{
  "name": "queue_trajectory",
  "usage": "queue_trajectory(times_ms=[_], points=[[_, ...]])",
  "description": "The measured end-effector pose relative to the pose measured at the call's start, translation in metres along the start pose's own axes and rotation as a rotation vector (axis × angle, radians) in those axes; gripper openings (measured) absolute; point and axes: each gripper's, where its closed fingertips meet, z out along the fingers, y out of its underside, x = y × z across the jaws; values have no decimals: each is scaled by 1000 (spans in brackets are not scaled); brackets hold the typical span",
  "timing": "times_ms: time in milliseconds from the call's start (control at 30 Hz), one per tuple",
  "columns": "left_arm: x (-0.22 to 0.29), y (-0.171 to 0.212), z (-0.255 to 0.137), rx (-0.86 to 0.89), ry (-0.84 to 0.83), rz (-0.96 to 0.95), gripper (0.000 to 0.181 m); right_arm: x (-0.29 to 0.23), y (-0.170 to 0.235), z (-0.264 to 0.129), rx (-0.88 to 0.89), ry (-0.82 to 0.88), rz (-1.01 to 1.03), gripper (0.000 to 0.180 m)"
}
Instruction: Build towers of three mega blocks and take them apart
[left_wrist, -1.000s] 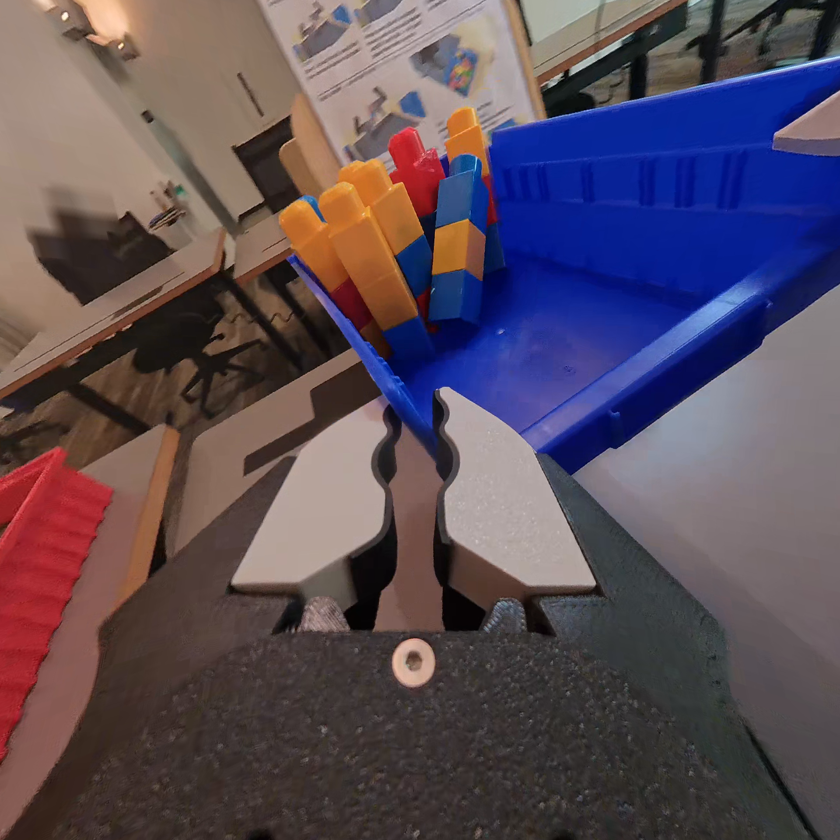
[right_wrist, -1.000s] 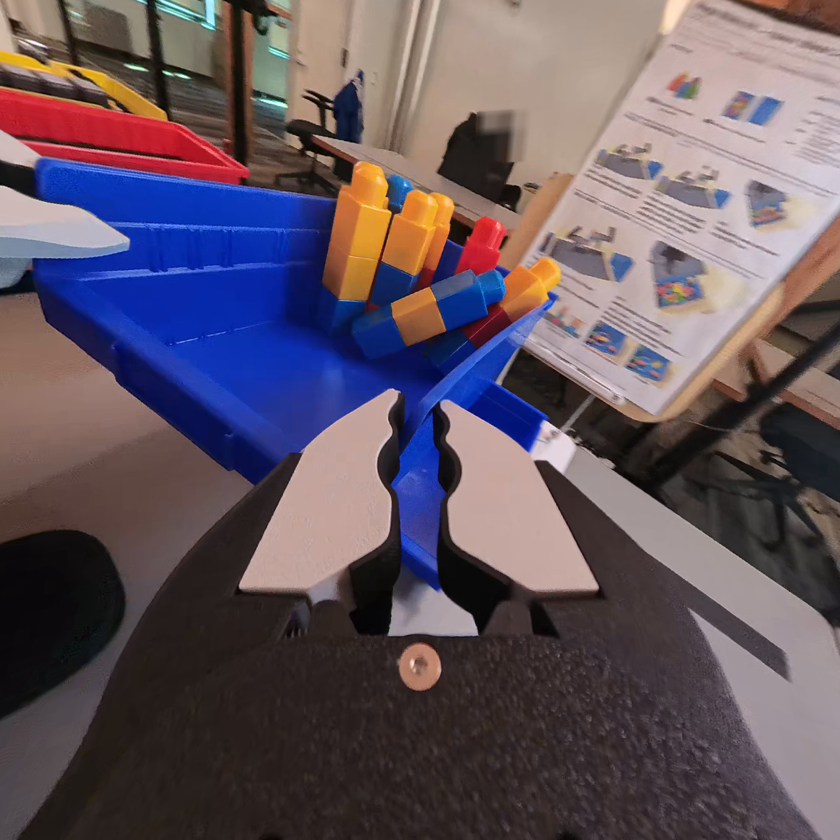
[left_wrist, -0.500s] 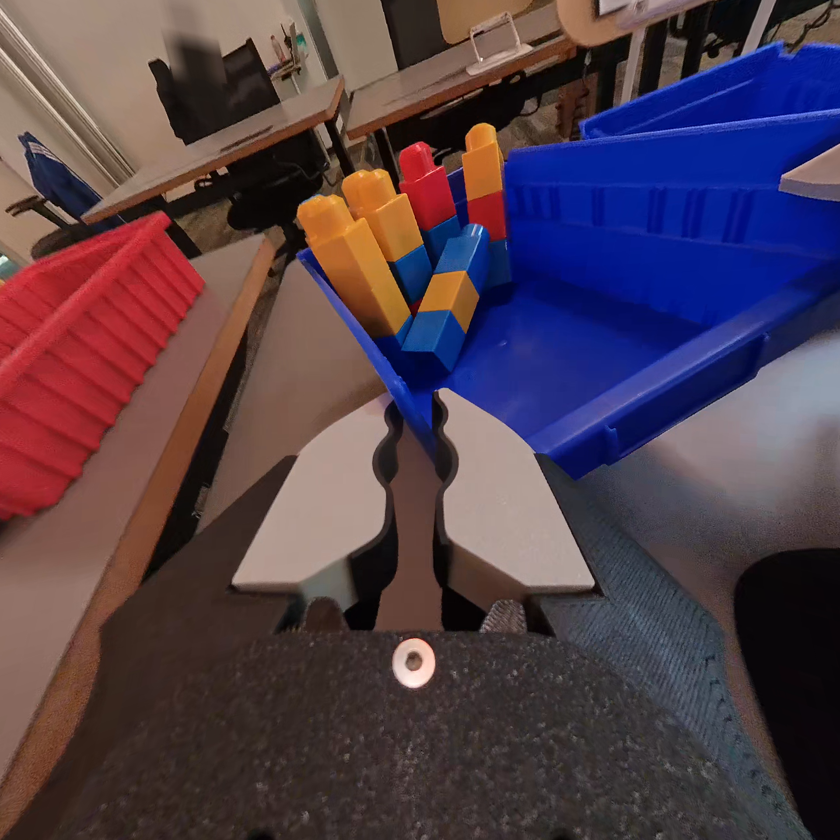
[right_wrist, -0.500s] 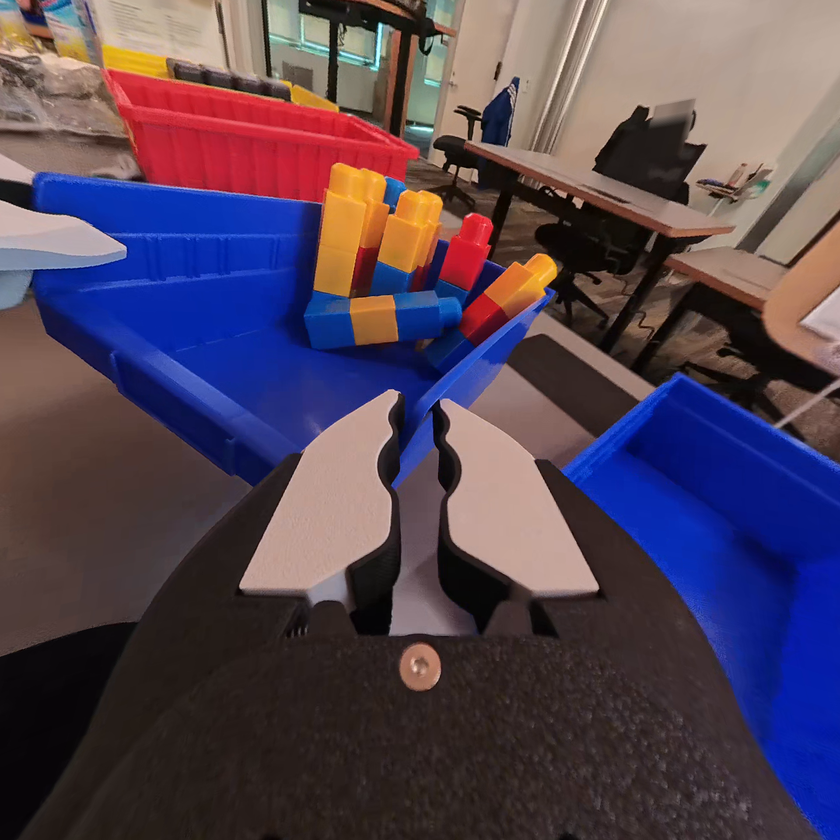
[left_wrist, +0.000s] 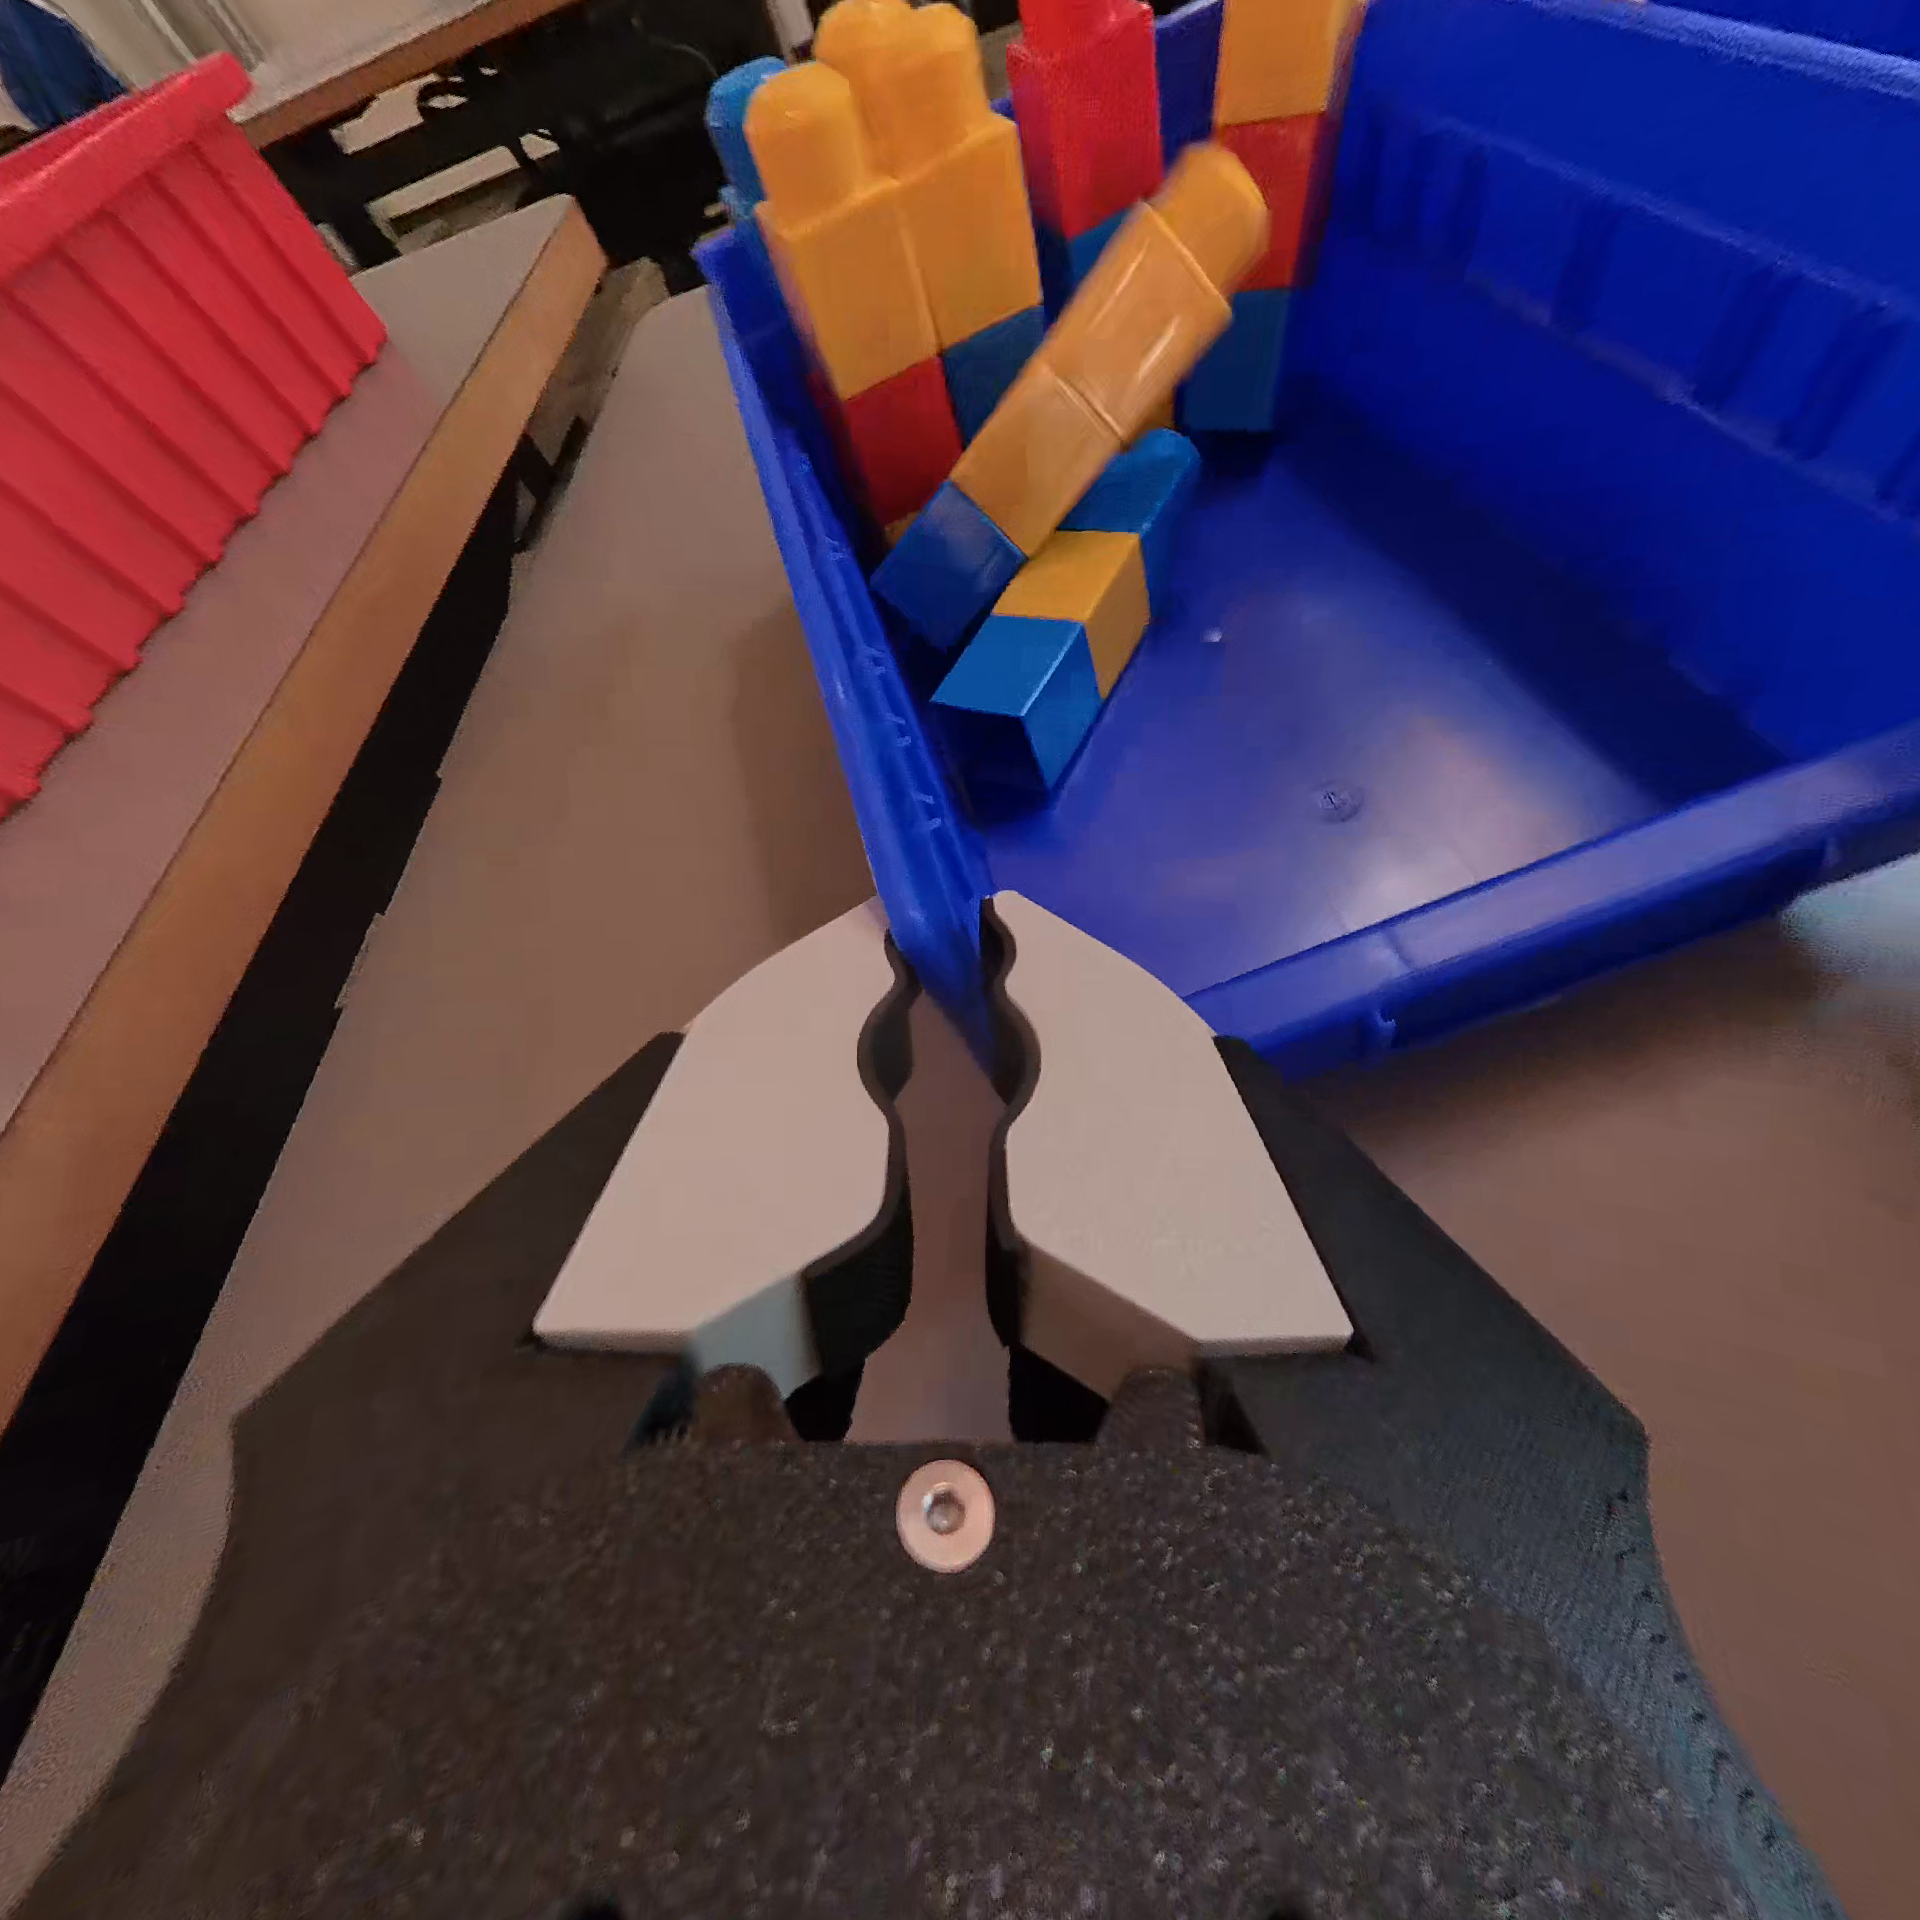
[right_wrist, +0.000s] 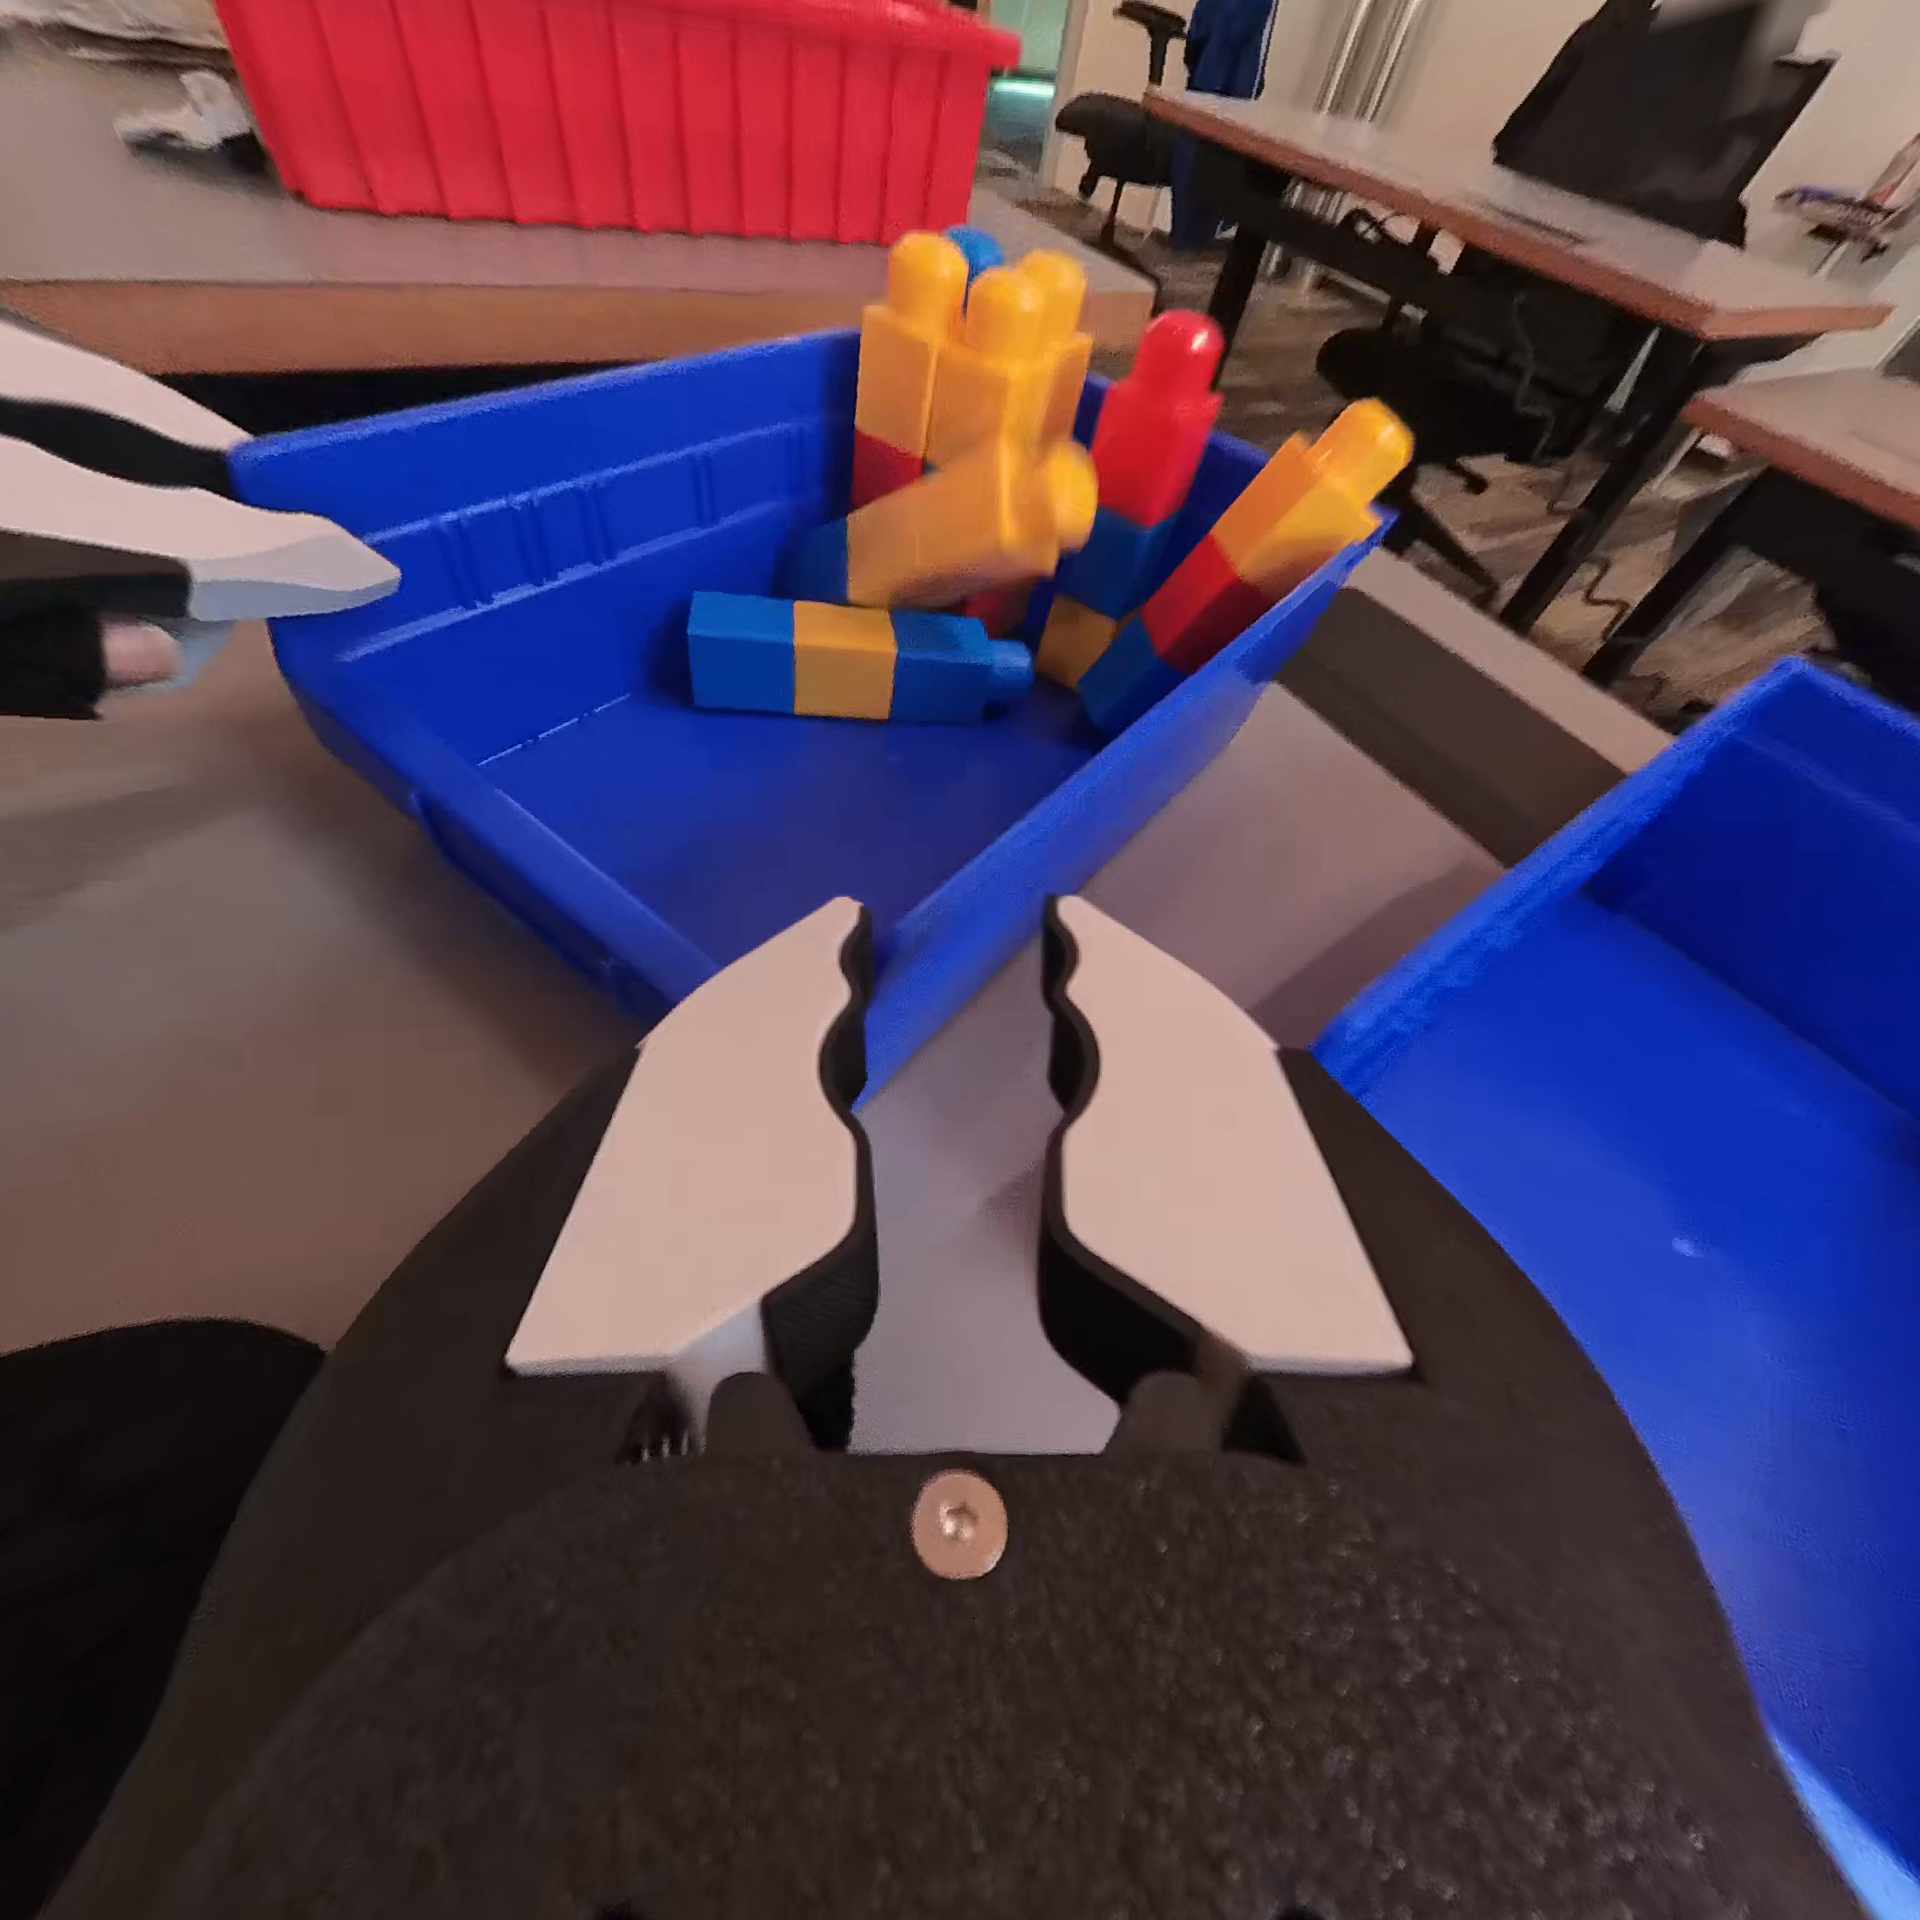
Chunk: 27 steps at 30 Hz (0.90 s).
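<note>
A blue bin (left_wrist: 1558, 935) sits on the grey table and holds several three-block towers in yellow, blue and red. Most stand or lean at its far end. A blue-yellow-blue tower (left_wrist: 1070, 623) lies on the bin floor, also in the right wrist view (right_wrist: 842, 670). A yellow-yellow-blue tower (left_wrist: 1101, 374) tips over it, blurred (right_wrist: 966, 530). My left gripper (left_wrist: 938, 920) is shut on the bin's near left wall; it also shows in the right wrist view (right_wrist: 301, 577). My right gripper (right_wrist: 953, 914) is open, with the bin's right wall (right_wrist: 1039, 831) between its fingers, against the left one.
A second blue bin (right_wrist: 1662, 1143) stands to the right of the first. A red bin (left_wrist: 135, 364) sits on the neighbouring table at the left, also seen in the right wrist view (right_wrist: 623, 114). Desks and office chairs stand beyond. A dark shape (right_wrist: 104, 1455) lies at the lower left.
The bin has swung round and come down level near the table. Towers inside have toppled; one is still falling. My right gripper's jaws have opened off the bin wall.
</note>
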Motion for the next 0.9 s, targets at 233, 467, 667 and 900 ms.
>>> queue_trajectory(times_ms=[233,467,667,900], points=[[-8,-4,8,58,-83,-83,7,103,-12,-95,26,273,10,54],[6,-9,12,90,-83,-16,11,205,65,-170,-99,469,178,68],[40,-20,16,168,102,-7,25,210,116,-137,-182,366,298,73],[47,-37,7,312,196,-33,32,217,132,-145,-277,398,273,7]])
